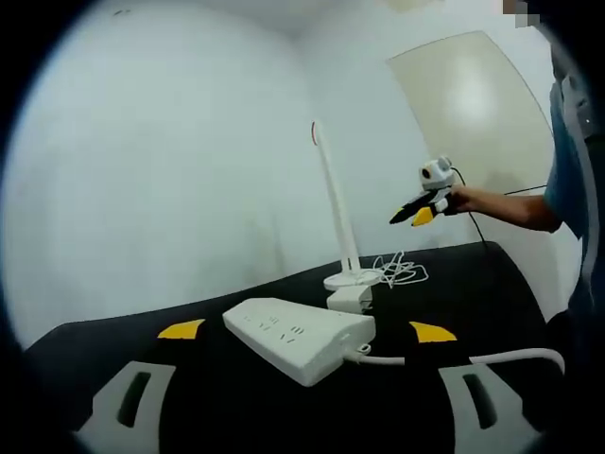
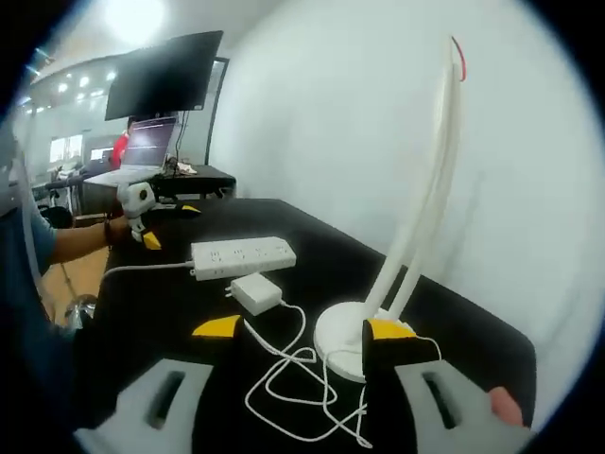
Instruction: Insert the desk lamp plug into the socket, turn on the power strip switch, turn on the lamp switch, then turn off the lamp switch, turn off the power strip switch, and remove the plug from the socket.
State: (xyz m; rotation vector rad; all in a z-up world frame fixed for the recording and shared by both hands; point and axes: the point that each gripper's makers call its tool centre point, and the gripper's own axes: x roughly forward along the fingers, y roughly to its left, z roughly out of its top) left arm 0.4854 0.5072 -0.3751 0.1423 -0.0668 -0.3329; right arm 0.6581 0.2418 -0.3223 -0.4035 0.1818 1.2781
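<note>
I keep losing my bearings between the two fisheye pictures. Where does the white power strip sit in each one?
Left gripper view: the power strip lies low at centre, between that view's own jaws, its cable running off right.
Right gripper view: it lies left of centre on the black table, beyond the white plug adapter.
Shared landmark: the white desk lamp, standing upright.

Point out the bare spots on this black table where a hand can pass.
Free: the table between the power strip and the far edge by the wall. Crowded: around the lamp base, where the adapter and the coiled cord lie.
</note>
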